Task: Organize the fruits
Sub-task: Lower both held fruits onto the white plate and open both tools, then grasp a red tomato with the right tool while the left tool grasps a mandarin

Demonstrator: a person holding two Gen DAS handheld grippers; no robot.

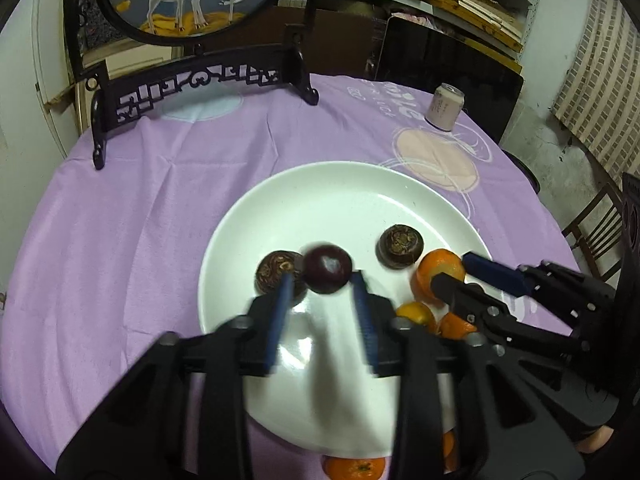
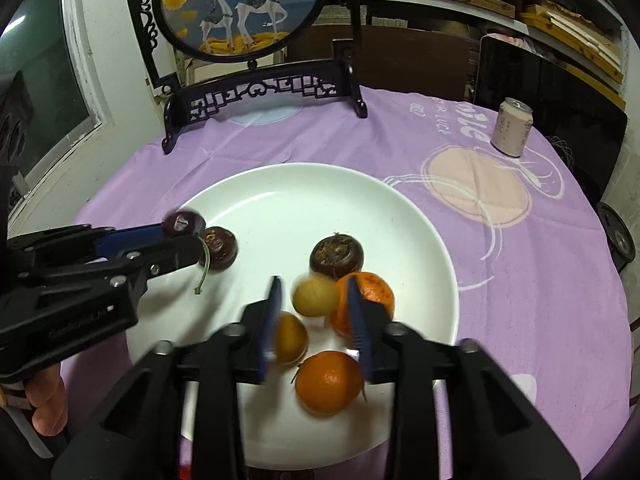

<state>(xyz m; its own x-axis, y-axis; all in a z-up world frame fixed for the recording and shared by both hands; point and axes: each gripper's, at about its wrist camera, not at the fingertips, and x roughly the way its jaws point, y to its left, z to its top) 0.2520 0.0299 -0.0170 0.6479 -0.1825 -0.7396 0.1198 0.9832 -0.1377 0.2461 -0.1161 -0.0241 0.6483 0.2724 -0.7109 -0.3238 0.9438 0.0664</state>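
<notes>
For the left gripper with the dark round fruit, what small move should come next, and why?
Probably lower it a little and set the dark cherry on bare plate. The left gripper holds it between its fingers above the white plate, close beside a brown water chestnut, with free space further ahead.

far half of white plate (image 2: 320,192) bare and open to approach; near half crowded by oranges (image 2: 329,382) and dark fruits (image 2: 337,256); carved screen stand (image 2: 264,88) blocks table's far edge.
</notes>
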